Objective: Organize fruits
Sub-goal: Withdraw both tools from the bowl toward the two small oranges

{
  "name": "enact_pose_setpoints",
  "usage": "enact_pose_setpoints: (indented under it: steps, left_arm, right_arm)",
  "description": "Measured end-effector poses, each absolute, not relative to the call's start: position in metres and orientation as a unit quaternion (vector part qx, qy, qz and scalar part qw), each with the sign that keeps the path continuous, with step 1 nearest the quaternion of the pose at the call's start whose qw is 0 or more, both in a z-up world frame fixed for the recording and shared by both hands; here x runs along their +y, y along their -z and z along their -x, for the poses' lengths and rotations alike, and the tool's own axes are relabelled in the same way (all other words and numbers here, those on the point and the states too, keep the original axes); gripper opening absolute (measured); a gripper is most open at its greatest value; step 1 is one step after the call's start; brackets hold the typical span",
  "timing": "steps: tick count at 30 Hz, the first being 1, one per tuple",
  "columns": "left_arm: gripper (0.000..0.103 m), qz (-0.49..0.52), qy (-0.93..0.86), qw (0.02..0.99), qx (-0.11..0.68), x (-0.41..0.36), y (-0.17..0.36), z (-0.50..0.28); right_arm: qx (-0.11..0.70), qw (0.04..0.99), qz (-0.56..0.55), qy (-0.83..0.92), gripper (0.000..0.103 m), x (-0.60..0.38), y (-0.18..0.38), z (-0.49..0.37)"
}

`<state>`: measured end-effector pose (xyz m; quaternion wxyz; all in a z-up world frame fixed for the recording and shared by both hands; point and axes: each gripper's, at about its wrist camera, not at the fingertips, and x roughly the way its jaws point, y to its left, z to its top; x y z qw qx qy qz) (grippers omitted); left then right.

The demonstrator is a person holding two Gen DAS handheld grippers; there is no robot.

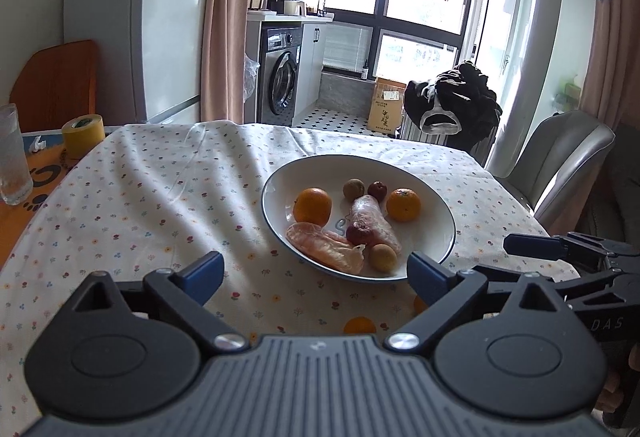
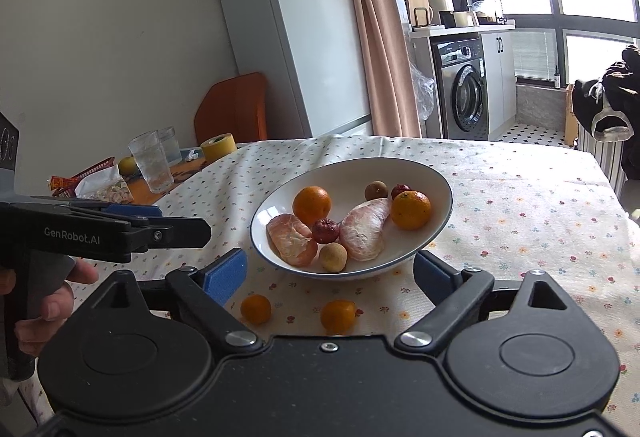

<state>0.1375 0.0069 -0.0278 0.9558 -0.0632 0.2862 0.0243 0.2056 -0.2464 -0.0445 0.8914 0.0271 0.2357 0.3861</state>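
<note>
Both the left gripper [image 1: 316,271] and right gripper [image 2: 330,273] hovered empty with fingers spread wide just short of the plate [image 2: 434,177], seemingly poised for the two small oranges [image 2: 256,309] left on the tablecloth [image 2: 520,197] before its near rim, both plain only in the right wrist view.

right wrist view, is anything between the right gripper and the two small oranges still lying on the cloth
Nothing visible. The two loose oranges lie on bare tablecloth just ahead of the open right gripper, in front of the plate. The left gripper is off to the side, not in the path.
</note>
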Motion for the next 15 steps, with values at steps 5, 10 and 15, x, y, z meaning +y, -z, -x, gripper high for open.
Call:
enact_pose_setpoints:
  steps: [5,10,15]
  left_arm:
    - [0.097,0.085,-0.028,0.949,0.303,0.010,0.035,-0.129]
    - [0.097,0.094,-0.029,0.944,0.314,0.012,0.044,-0.120]
    - [0.097,0.096,-0.026,0.943,0.317,0.011,0.048,-0.116]
  right_arm:
    - [0.245,0.888,-0.020,-0.389,0.100,-0.246,0.047,-0.201]
    - [0.251,0.887,-0.018,-0.386,0.103,-0.250,0.050,-0.197]
    - [0.255,0.888,-0.017,-0.383,0.103,-0.253,0.052,-0.196]
